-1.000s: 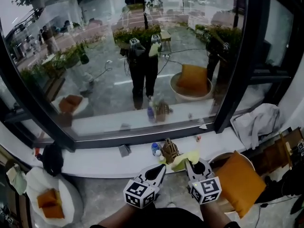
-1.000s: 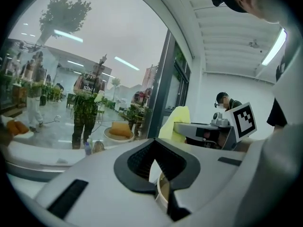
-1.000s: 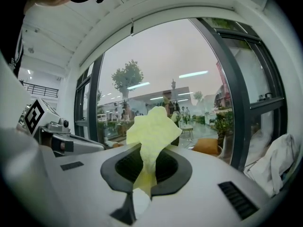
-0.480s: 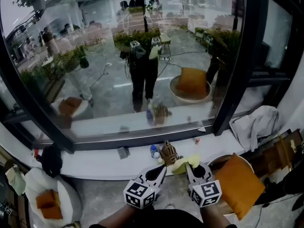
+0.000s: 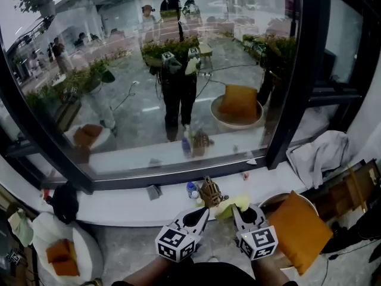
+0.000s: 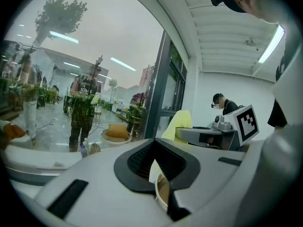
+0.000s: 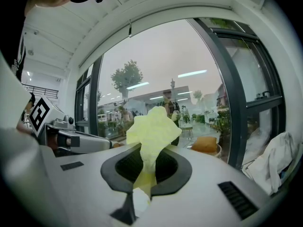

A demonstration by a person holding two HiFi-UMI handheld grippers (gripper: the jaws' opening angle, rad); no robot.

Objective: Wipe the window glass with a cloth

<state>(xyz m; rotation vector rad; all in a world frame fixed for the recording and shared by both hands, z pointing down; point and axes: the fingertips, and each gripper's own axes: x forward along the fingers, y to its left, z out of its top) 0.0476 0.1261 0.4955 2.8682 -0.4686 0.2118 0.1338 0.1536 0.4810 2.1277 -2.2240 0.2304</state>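
View from a head camera looking down at a large pane of window glass point(image 5: 178, 70) set in a dark window frame point(image 5: 287, 100), with a white windowsill point(image 5: 119, 202) below it. The person's reflection shows in the pane. Two hand-held grippers are raised side by side low in the foreground, short of the glass and not touching it. The right hand-held gripper point(image 5: 237, 208) has its jaws clamped on a crumpled yellow cloth point(image 5: 231, 204); in its own view the cloth point(image 7: 151, 131) rises in a bunch above the closed jaws point(image 7: 144, 174). The left hand-held gripper point(image 5: 201, 212) sits just beside it, jaws pressed together with nothing between them point(image 6: 154, 170); the yellow cloth point(image 6: 180, 124) shows off to its right. On the sill, beyond the gripper tips, stand a small bottle with a blue cap point(image 5: 190, 188) and a brown woven object point(image 5: 211, 190). An orange cushion point(image 5: 300, 228) lies at lower right, and a white garment point(image 5: 321, 154) is heaped near the frame's right side.
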